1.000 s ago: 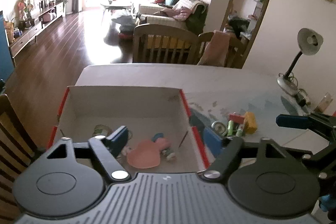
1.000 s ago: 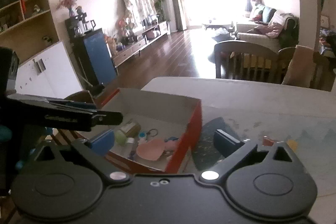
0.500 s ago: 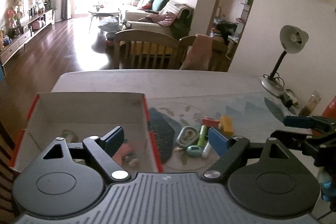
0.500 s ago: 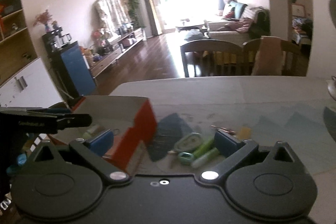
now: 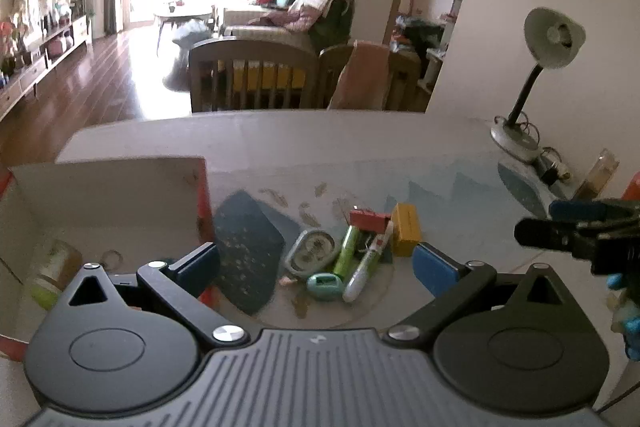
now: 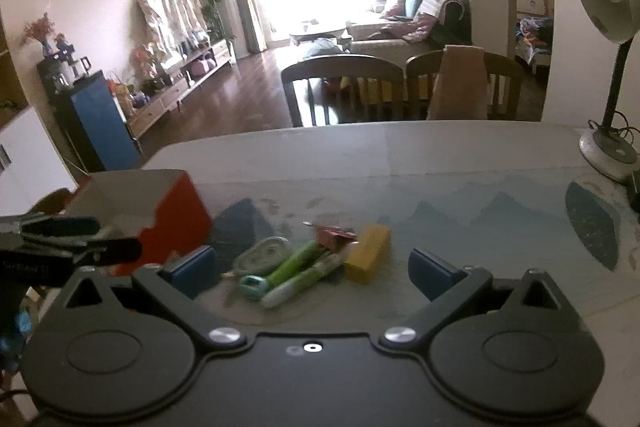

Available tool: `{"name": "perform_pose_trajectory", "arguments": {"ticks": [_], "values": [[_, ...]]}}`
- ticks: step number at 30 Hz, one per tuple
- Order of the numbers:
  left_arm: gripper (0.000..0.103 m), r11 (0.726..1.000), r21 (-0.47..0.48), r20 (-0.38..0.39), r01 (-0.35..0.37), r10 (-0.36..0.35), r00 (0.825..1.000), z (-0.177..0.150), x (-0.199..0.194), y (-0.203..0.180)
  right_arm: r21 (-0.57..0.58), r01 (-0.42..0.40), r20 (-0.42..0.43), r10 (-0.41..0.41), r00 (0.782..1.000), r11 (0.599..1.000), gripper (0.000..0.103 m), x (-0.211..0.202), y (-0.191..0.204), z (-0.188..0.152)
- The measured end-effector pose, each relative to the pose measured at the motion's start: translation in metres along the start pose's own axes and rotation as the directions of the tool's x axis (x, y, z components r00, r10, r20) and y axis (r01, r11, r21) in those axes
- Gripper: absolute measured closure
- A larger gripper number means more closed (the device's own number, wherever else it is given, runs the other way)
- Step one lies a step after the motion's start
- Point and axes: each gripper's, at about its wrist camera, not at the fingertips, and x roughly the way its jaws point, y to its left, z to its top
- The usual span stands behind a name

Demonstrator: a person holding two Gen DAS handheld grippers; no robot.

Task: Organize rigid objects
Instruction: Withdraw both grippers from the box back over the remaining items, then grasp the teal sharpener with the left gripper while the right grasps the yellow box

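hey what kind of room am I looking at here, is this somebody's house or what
Most likely a lived-in home, an open dining and living area. A dining table with wooden chairs stands in front, a sofa with cushions sits by a bright window, and a desk lamp stands on the table's corner.

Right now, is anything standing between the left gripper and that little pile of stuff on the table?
Nothing visible does. The left gripper, jaws wide and empty after just opening, faces the pile across bare table. The cardboard box stands off to the left, and the right gripper faces the pile too, without blocking it.
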Motion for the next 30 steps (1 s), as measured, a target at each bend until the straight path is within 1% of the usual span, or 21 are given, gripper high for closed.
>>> {"name": "perform_pose_trajectory", "arguments": {"ticks": [2, 3, 5, 9, 11, 15, 20, 25, 27, 30], "values": [[0.000, 1.000, -0.013, -0.022, 0.015, -0.015, 1.000, -0.004, 0.014, -0.003, -0.008, 0.013, -0.009, -0.013, 1.000, 1.000, 0.001, 0.009, -0.009, 0.002], [0.000, 1.000, -0.019, -0.036, 0.009, -0.010, 0.999, -0.007, 0.023, -0.006, -0.013, 0.018, -0.016, -0.019, 1.000, 1.000, 0.001, 0.015, -0.013, 0.003], [0.000, 0.999, -0.034, -0.062, -0.011, 0.009, 0.998, -0.010, 0.038, -0.009, -0.017, 0.021, -0.028, -0.021, 0.999, 1.000, 0.001, 0.025, -0.022, 0.005], [0.000, 0.995, -0.058, -0.086, -0.087, 0.082, 0.993, -0.018, 0.069, -0.014, -0.027, 0.047, -0.055, -0.049, 0.997, 0.998, 0.002, 0.051, -0.034, 0.009], [0.000, 0.993, -0.051, -0.090, -0.106, 0.102, 0.991, -0.021, 0.080, -0.016, -0.028, 0.079, -0.072, -0.081, 0.994, 0.996, 0.004, 0.064, -0.038, 0.012], [0.000, 0.992, -0.040, -0.106, -0.121, 0.116, 0.988, -0.026, 0.103, -0.022, -0.029, 0.083, -0.118, -0.085, 0.989, 0.996, 0.007, 0.093, -0.047, 0.011], [0.000, 0.991, -0.052, -0.131, -0.120, 0.113, 0.985, -0.030, 0.122, -0.022, -0.049, 0.065, -0.161, -0.072, 0.984, 0.997, 0.011, 0.117, -0.050, 0.004], [0.000, 0.986, -0.065, -0.159, -0.152, 0.140, 0.977, -0.036, 0.137, -0.018, -0.053, 0.057, -0.189, -0.066, 0.980, 0.997, 0.016, 0.135, -0.053, 0.005], [0.000, 0.984, -0.074, -0.168, -0.164, 0.150, 0.974, -0.037, 0.140, -0.015, -0.050, 0.059, -0.200, -0.068, 0.977, 0.997, 0.016, 0.142, -0.054, 0.004], [0.001, 0.982, -0.095, -0.183, -0.161, 0.141, 0.973, -0.040, 0.146, -0.011, -0.047, 0.060, -0.221, -0.069, 0.973, 0.997, 0.020, 0.155, -0.054, 0.002]]}}
